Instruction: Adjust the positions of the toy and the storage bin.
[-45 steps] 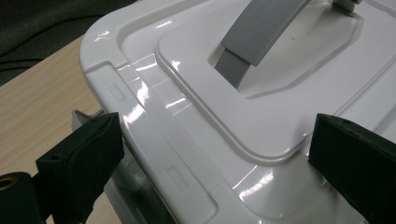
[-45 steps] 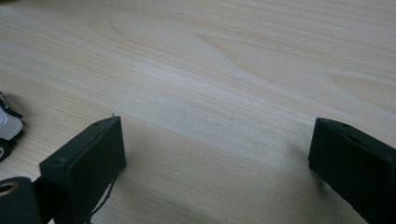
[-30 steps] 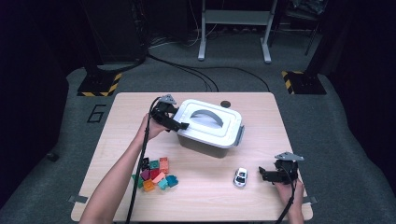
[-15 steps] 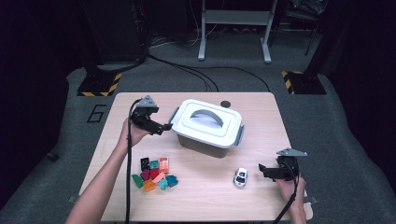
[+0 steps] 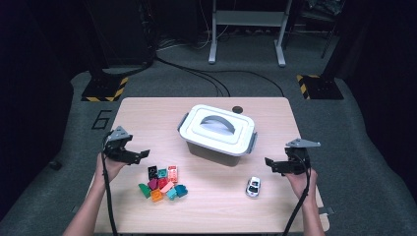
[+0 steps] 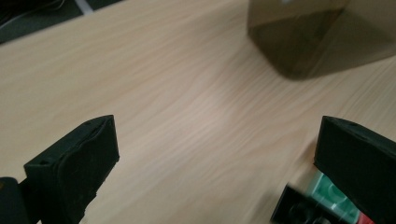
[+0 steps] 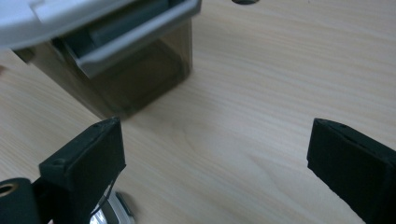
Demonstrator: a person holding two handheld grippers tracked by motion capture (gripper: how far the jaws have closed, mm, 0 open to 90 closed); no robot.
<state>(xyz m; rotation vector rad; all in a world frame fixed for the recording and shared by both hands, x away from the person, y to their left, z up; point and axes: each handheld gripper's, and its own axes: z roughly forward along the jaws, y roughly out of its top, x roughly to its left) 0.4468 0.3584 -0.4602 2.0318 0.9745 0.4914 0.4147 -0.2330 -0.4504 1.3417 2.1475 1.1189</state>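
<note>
Dark room w/ grey floor surrounds a light wood counter [image 5: 147, 113]. Box [image 5: 218, 132] w/ white lid and grey handle sits at counter centre, lid on. Pile of toy bricks [image 5: 163, 183] lies at 7 o'clock from box; small white toy car [image 5: 253, 186] at 5 o'clock from box.

Left hand-held gripper [image 5: 137, 156]: released, jaws wide apart, nothing between them. Position: 9 o'clock side of counter, just beside bricks at approx. 10 o'clock from pile, not touching.

Right hand-held gripper [image 5: 271, 163]: released, jaws wide, nothing between them. Position: 3 o'clock side of counter, near car at approx. 2 o'clock from it, apart from box.
</note>
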